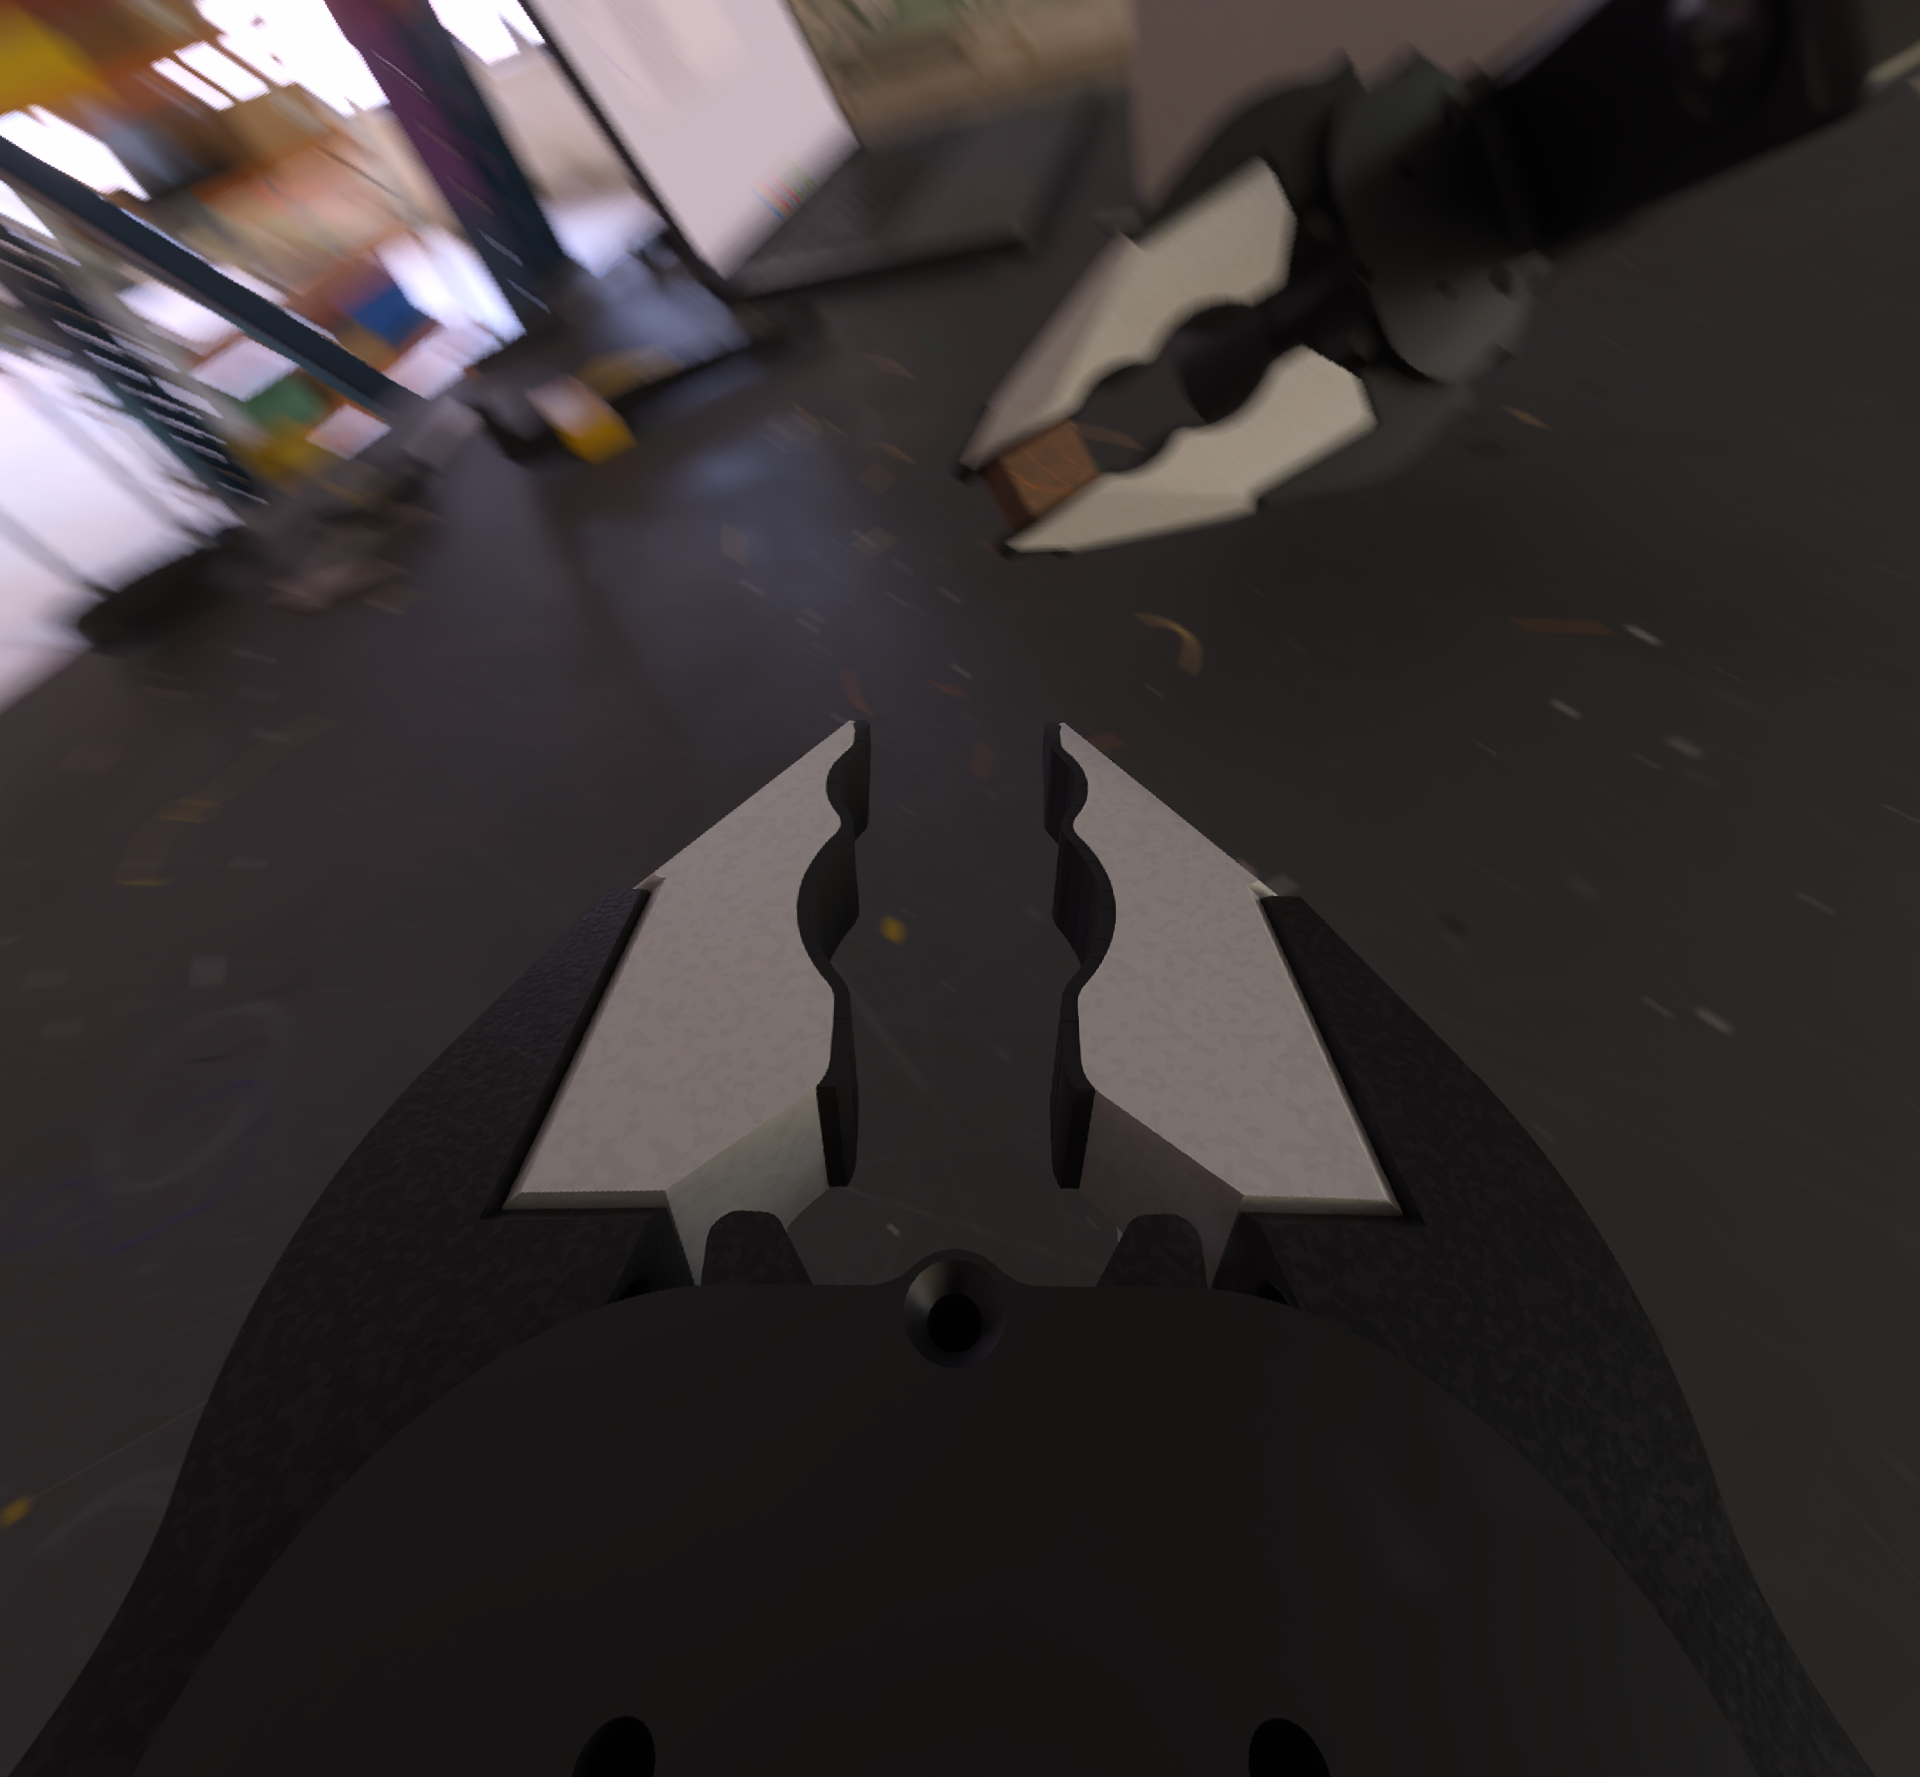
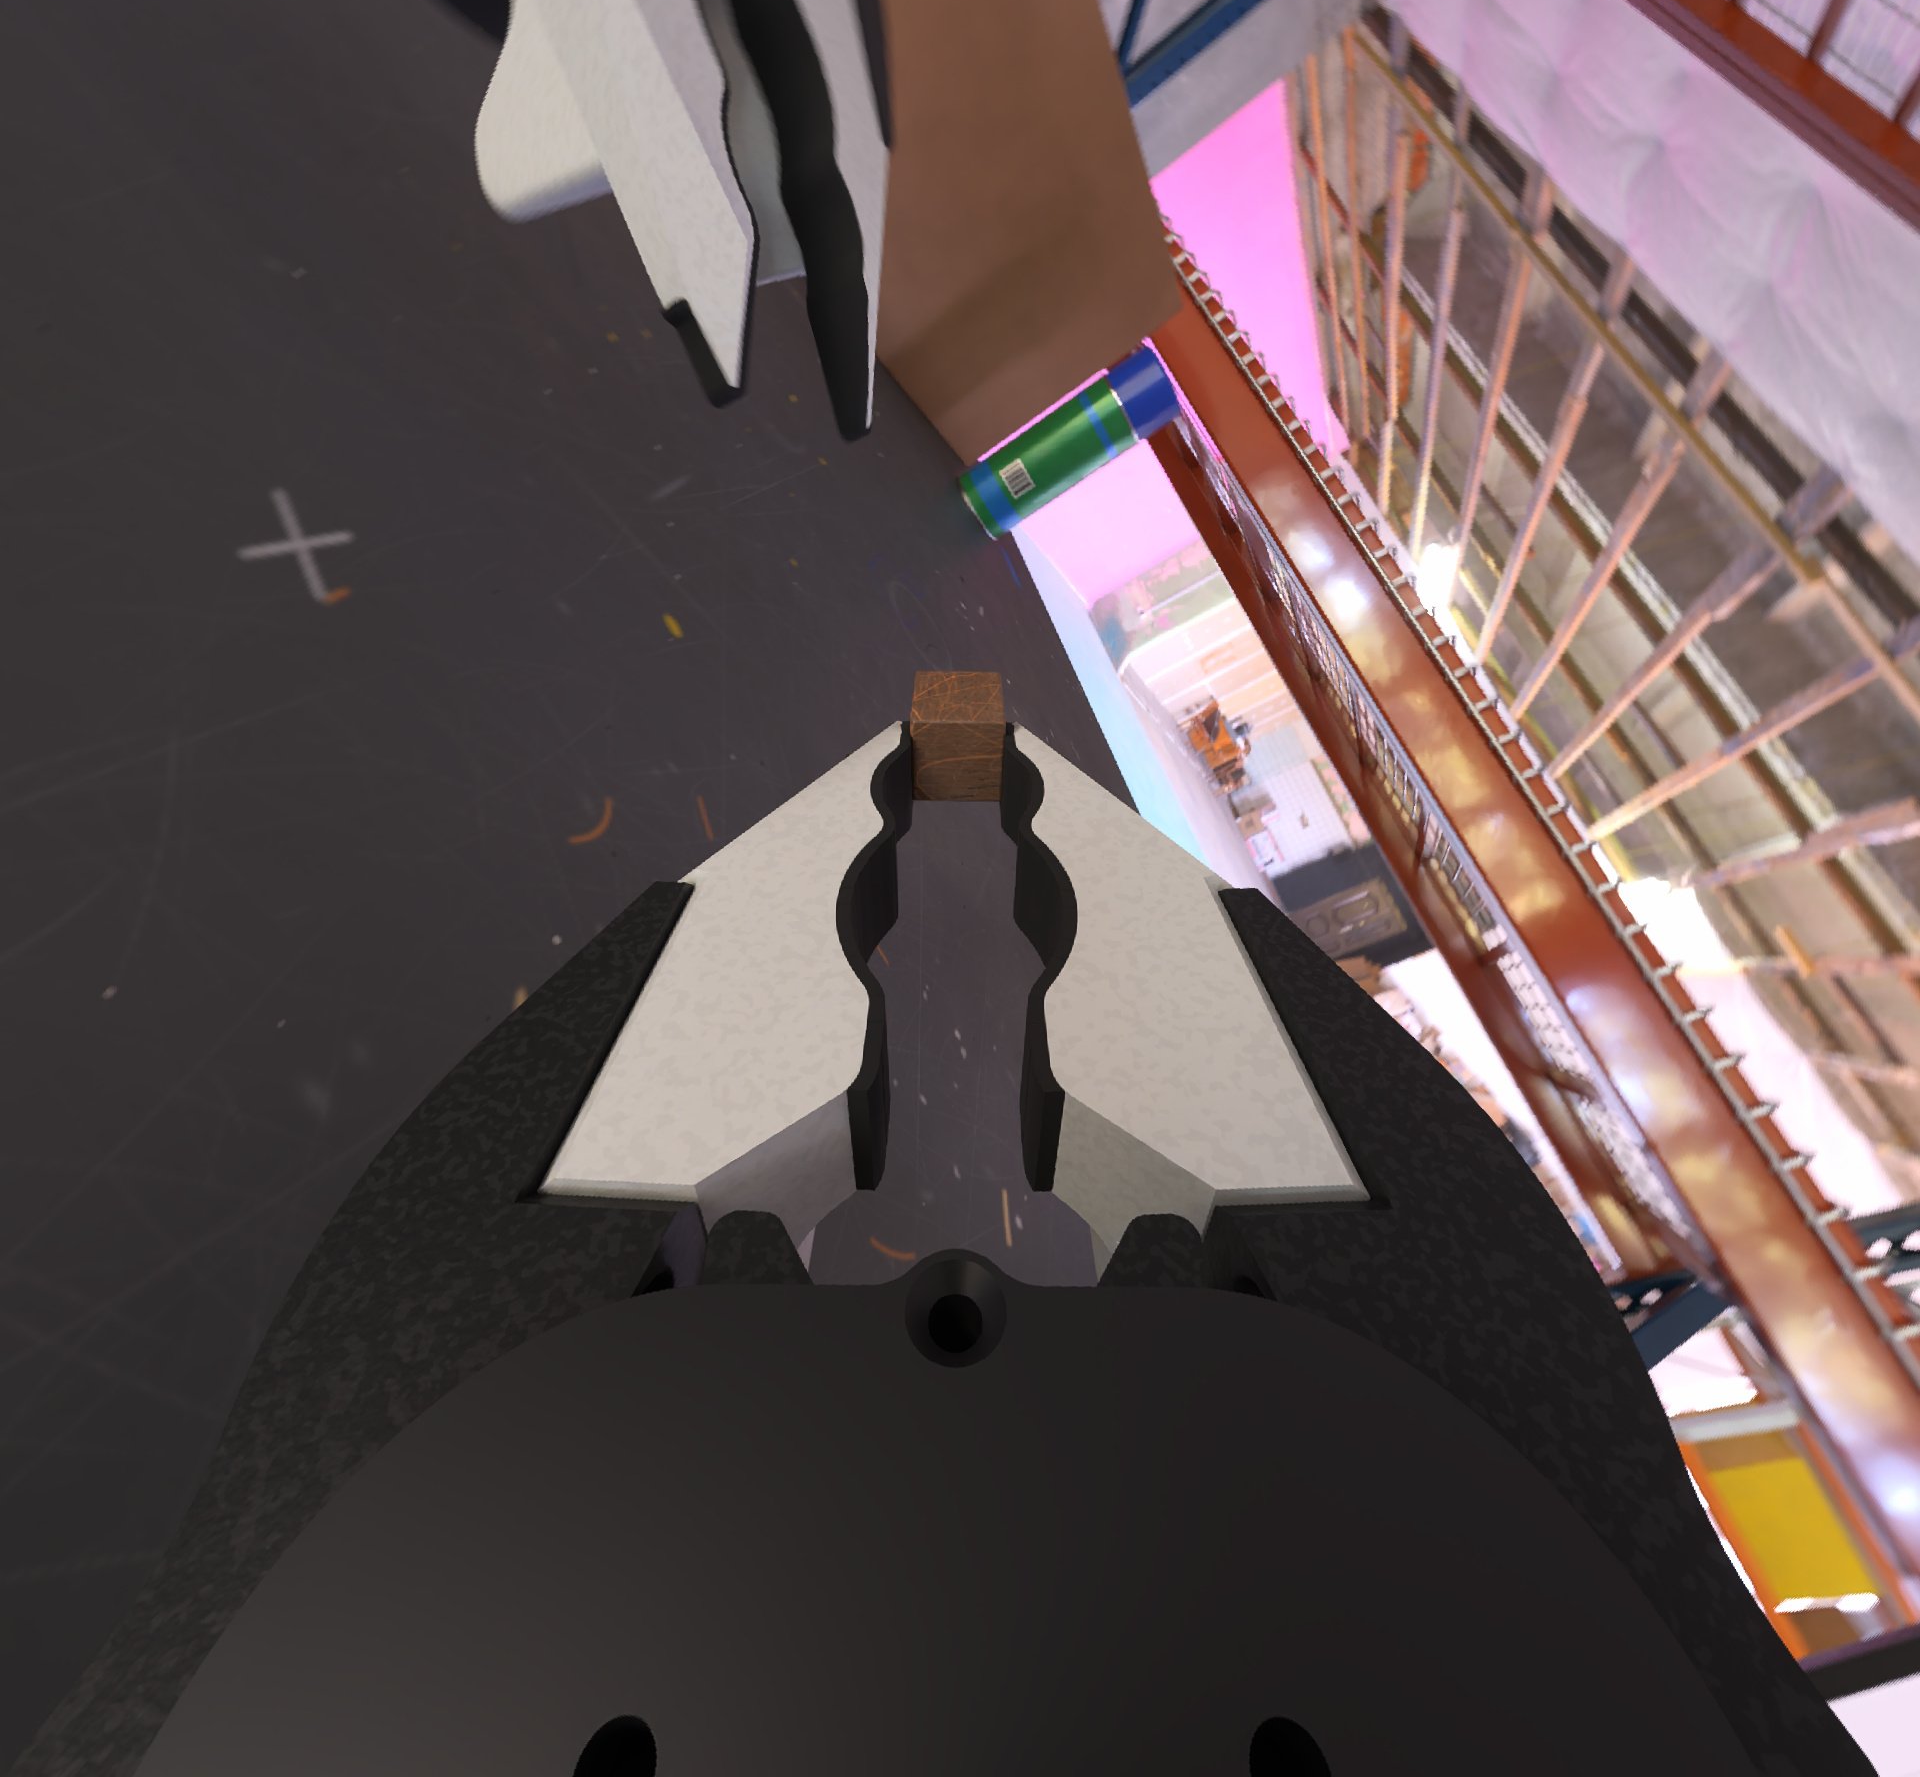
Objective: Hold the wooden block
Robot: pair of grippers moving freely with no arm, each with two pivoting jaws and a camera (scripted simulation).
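The wooden block (image 2: 957, 738) is a small brown cube pinched between the tips of my right gripper (image 2: 957, 740), which is shut on it above the dark table. In the left wrist view the block (image 1: 1042, 474) shows between the right gripper's (image 1: 992, 506) white fingertips, ahead and to the right. My left gripper (image 1: 956, 740) is open and empty, its jaws apart over the dark table. It also shows in the right wrist view (image 2: 795, 408) at the top, hanging tips down beyond the block.
A green and blue can (image 2: 1065, 441) lies on its side by a brown cardboard box (image 2: 997, 200) near the table's edge. A white cross mark (image 2: 296, 548) is on the dark table (image 2: 364, 792). A laptop (image 1: 748, 96) stands at the far side.
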